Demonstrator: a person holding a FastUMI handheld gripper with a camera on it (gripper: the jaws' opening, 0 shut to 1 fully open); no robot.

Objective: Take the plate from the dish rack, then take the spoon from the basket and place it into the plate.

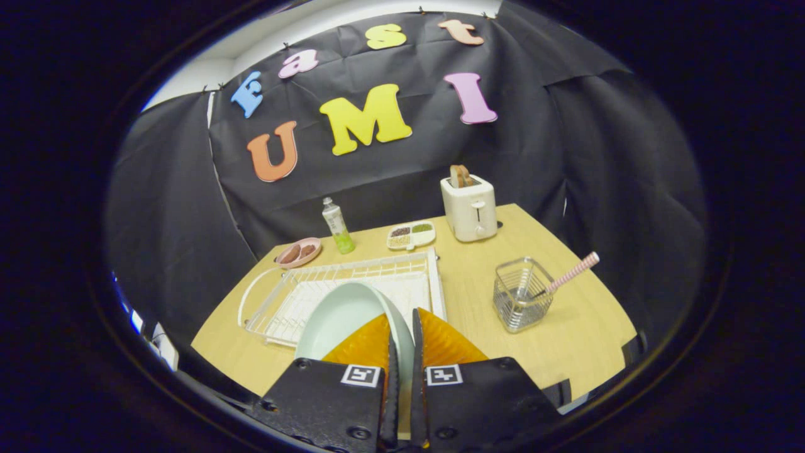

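Observation:
The pale green plate [343, 314] is held on edge between my two orange fingers [440, 343], its rim pinched in the narrow gap. My gripper [402, 324] is shut on it, just above the near end of the white wire dish rack [352, 280]. To the right of the fingers stands a small wire basket [519, 296] on the wooden table [566, 340]. A spoon with a pink striped handle [572, 272] leans out of the basket toward the right.
Beyond the rack, at the back of the table, stand a cream toaster [468, 207] with bread in it, a divided snack tray [410, 235], a small bottle [336, 225] and a pink dish [298, 252]. Bare tabletop lies between rack and basket.

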